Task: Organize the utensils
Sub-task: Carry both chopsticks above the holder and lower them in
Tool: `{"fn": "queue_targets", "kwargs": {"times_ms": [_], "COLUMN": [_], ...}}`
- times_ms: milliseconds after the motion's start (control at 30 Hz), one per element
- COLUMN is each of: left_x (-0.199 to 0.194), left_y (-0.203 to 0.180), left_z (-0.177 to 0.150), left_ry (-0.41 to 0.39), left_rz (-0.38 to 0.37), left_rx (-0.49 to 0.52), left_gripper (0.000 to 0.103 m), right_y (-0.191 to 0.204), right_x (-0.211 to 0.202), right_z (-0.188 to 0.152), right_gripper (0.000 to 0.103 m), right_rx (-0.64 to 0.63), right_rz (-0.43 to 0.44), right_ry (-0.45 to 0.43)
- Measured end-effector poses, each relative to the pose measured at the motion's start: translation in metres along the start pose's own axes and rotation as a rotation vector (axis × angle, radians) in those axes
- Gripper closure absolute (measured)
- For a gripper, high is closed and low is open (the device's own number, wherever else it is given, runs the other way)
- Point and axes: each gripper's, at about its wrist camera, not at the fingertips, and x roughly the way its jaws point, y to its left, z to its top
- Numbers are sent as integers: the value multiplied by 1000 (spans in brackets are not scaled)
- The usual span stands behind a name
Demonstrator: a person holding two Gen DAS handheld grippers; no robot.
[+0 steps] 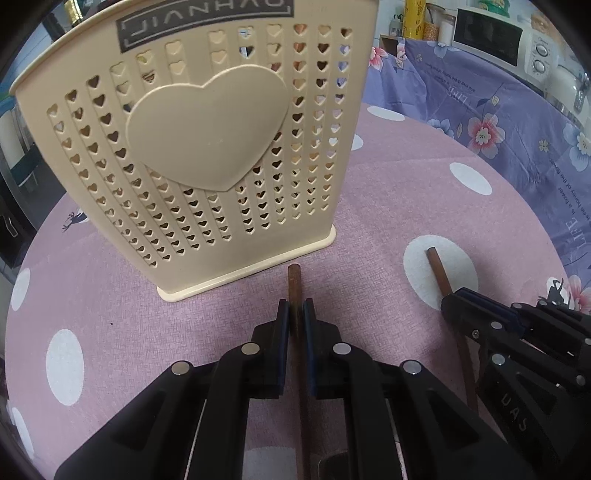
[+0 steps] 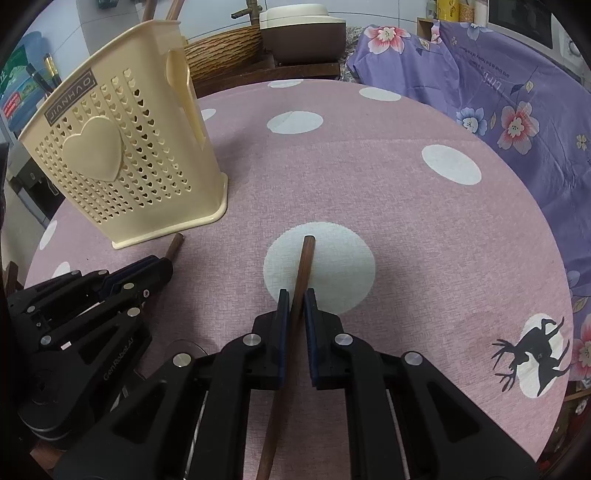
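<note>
Closest to the left wrist camera is the left gripper [image 1: 296,314], and it's pinching a brown chopstick [image 1: 295,291] between its blue pads [image 1: 283,325]. That stick runs straight out along the fingers, and its blunt end stops just short of the base of the utensil holder [image 1: 192,147], not touching it as far as I can tell.

Same deal on the other side: the right gripper [image 2: 295,304] has its jaws nearly pressed together around a second chopstick [image 2: 304,266]. This one leans a bit to the right, with its tip over a big white dot on the pink tablecloth [image 2: 406,229]. From the left camera you can see the right gripper [image 1: 458,301] off to the right, low over the cloth, with that same stick poking out of it.

So both sticks are in the grippers, down near the table.

The holder is cream plastic, full of little heart-shaped holes with one big raised heart on the front and a label near the rim. It stands upright on the cloth, left of both grippers in the right view. A couple of brown stick ends [image 2: 162,9] show above its rim.

Behind the table there's a purple flowered sheet [image 2: 517,92], a woven basket [image 2: 225,48], and a microwave [image 1: 495,40].
</note>
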Motion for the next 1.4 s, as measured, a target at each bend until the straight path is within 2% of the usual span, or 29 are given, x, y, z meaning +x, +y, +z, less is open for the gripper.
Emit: {"fn": "queue_targets", "kwargs": {"times_ms": [100, 233, 533, 700, 867, 1200, 1400], "left_x": [-14, -48, -153, -189, -203, -210, -220], "left_y": [4, 12, 53, 65, 65, 71, 69], "left_z": [-1, -2, -13, -20, -25, -29, -16], "left_ry": [-42, -122, -363, -450, -496, -513, -538], "left_rz": [-5, -24, -32, -24, -17, -41, -60], "left_rx": [-12, -31, -135, -178, -179, -195, -173], "left_gripper": [94, 94, 95, 95, 95, 95, 95], "right_y": [-6, -12, -22, -28, -28, -19, -10], "right_x": [-5, -26, -104, -141, -167, -182, -193], "right_z": [1, 7, 16, 18, 14, 17, 30], "right_gripper": [94, 95, 96, 96, 96, 96, 96], "right_rx": [35, 56, 16, -3, -44, -88, -120], "right_rz": [46, 112, 284, 350, 365, 375, 391], "right_ry": [-21, -94, -286, -367, -427, -445, -464]}}
